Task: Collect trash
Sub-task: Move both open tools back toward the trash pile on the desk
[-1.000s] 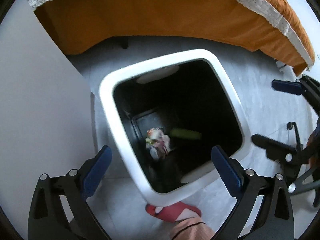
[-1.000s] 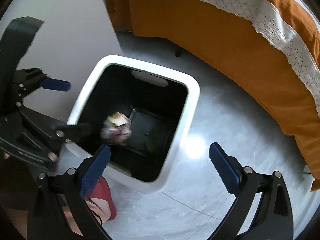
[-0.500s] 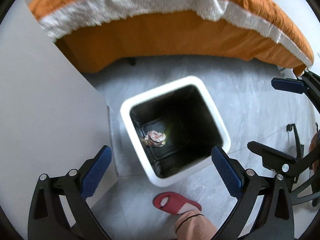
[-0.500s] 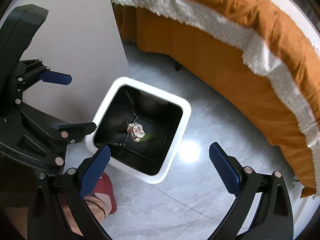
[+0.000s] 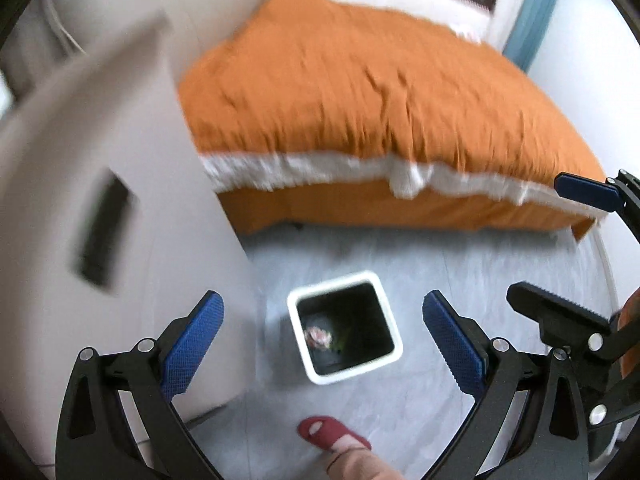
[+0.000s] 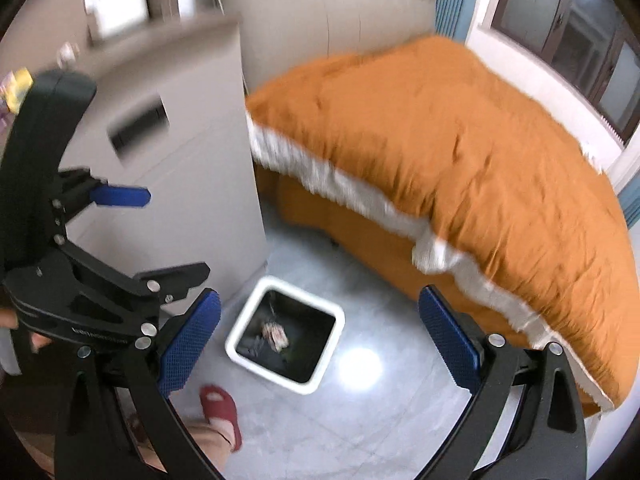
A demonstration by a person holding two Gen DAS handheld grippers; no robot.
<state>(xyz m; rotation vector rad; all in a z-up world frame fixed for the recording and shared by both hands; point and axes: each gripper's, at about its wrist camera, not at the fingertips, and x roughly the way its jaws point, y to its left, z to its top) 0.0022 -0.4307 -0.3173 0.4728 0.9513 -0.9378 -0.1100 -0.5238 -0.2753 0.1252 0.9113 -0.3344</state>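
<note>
One crumpled wrapper (image 5: 318,335) lies at the bottom of a white-rimmed bin (image 5: 394,346) on grey floor (image 5: 420,264), beside an orange bed (image 5: 360,92). Left gripper (image 5: 320,344), right gripper (image 6: 318,344): jaws spread, holding nothing.

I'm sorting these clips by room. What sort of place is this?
Most likely a bedroom: a bed with an orange cover, a padded headboard behind it, and a curtained window. A white waste bin stands on the floor.
</note>
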